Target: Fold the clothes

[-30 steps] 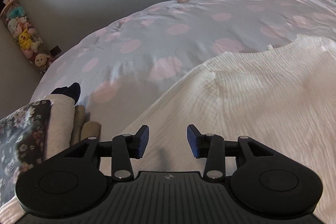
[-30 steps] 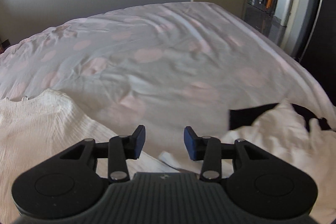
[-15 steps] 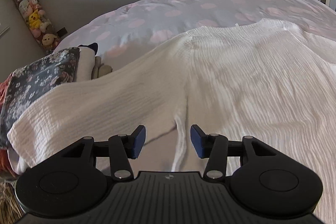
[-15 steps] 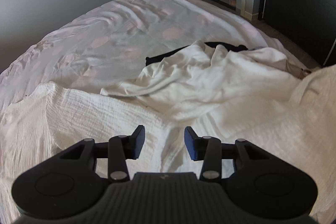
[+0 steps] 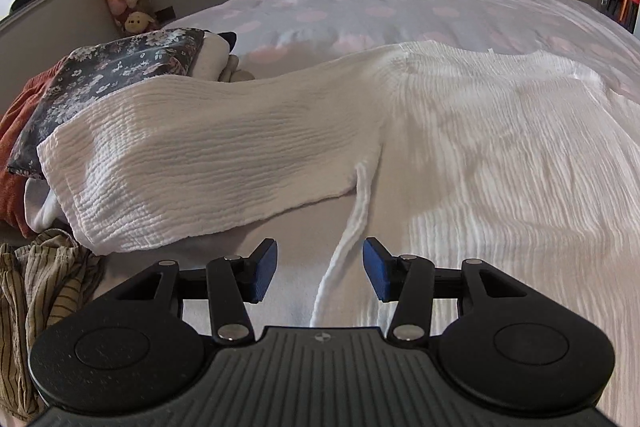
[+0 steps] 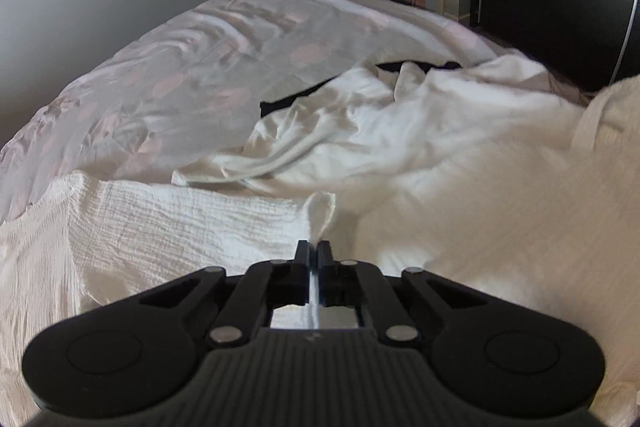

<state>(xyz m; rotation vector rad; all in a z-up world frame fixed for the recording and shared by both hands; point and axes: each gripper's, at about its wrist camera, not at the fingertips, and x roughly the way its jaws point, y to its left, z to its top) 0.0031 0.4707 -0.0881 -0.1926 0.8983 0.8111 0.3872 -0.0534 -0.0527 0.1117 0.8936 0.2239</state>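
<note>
Bed: wide bed with a pale duvet printed with pink dots (image 5: 304, 15) fills the room up to a grey wall; it carries everything.
Garment: white crinkle-textured long-sleeved top (image 5: 500, 147) lies spread flat on the duvet, one sleeve (image 5: 208, 163) stretched out to the left over a stack of folded clothes topped by a dark floral piece (image 5: 120, 67).
Left gripper (image 5: 319, 269): jaws released, empty, hovering over the top's side seam edge just below the armpit.
Right gripper (image 6: 313, 254): jaws clenched on a thin edge of the white top.
Nearby: crumpled smooth white garment (image 6: 360, 131) lies just beyond the right grip.
Doing it well: my judgement is the left jaws should bite the seam edge squarely, matching the right grip, so the cloth lifts evenly without bunching.
Risk: the loose sleeve may drag across the stack.
</note>
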